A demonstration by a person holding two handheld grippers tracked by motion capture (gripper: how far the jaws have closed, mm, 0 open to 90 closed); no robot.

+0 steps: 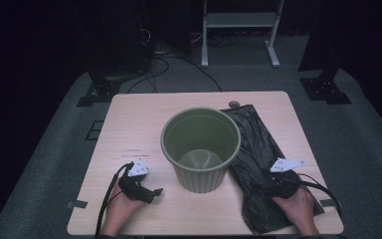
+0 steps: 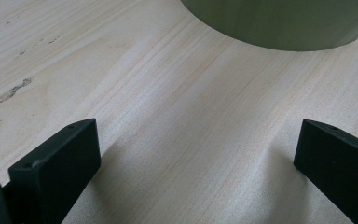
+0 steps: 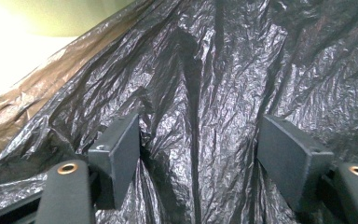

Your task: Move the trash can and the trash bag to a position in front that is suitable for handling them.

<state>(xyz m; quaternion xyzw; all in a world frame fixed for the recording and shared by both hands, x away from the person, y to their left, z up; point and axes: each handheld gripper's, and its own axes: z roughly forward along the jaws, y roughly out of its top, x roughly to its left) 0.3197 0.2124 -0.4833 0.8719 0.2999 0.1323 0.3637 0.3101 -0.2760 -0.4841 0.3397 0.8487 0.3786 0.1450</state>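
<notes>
- Green bin (image 1: 201, 149) stands mid-table; a tug on the black bag (image 1: 258, 149) lying flat against its right side could tip it.
- Right gripper (image 3: 198, 144), jaws apart astride a wrinkle, may pinch only a sliver and slip.
- Left gripper (image 2: 198, 154) rests open, bracing nothing.

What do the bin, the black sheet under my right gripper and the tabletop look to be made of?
Green bin: probably moulded plastic, matte, with a ribbed wall.
Black bag: thin plastic film, glossy, with fine crinkles catching light.
Table: pale wood or wood-look laminate; straight grain lines, a scuffed patch.
</notes>
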